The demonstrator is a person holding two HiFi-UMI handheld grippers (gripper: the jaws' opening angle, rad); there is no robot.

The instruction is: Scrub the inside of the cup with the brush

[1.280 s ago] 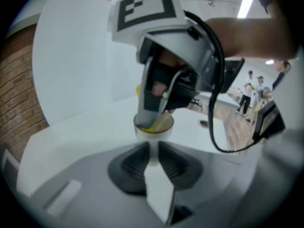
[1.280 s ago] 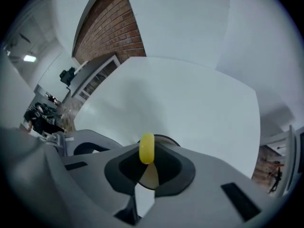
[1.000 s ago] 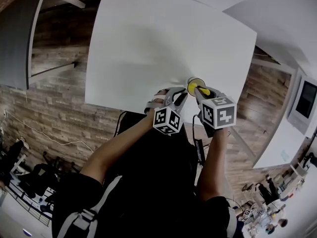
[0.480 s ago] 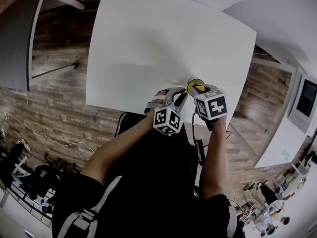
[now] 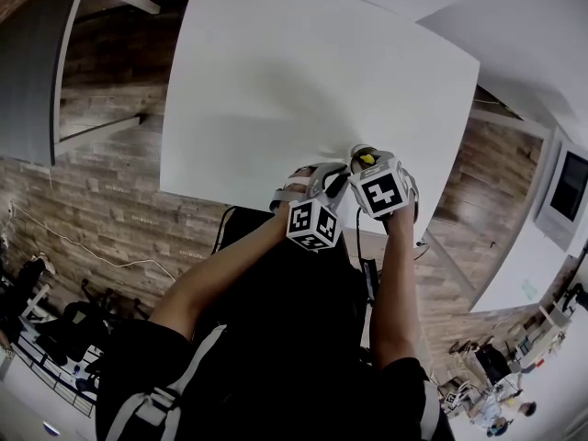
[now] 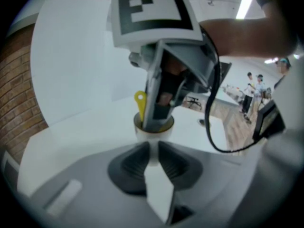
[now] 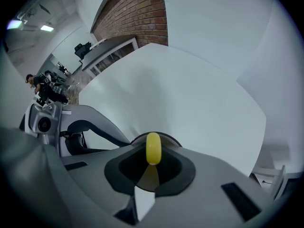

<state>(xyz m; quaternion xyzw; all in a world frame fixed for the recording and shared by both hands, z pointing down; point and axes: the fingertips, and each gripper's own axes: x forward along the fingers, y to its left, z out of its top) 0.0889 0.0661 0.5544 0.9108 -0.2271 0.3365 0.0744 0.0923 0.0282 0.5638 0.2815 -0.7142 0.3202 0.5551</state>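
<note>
Near the front edge of the table (image 5: 276, 81) stands a white cup (image 5: 356, 152) with a yellow inside, mostly covered from above. My left gripper (image 5: 338, 177) is shut on a narrow white part at the cup's near side (image 6: 164, 133), and its pads (image 6: 137, 160) press on it. My right gripper (image 5: 367, 163) points down into the cup's mouth (image 7: 173, 140). It is shut on the yellow brush handle (image 7: 153, 147), which sticks up beside the fingers (image 6: 156, 113) as a yellow tab (image 6: 139, 104). The brush head is hidden inside the cup.
The cup sits close to the table's front edge (image 5: 276, 211), with the person's lap just below it. A wood-pattern floor (image 5: 101, 200) and a grey shelf unit (image 5: 55, 72) lie to the left. Another white desk with a monitor (image 5: 565, 186) is at the right.
My right gripper has swung up and to the left, coming over the cup's mouth and hiding its yellow inside. The left gripper and the cup have stayed in place.
</note>
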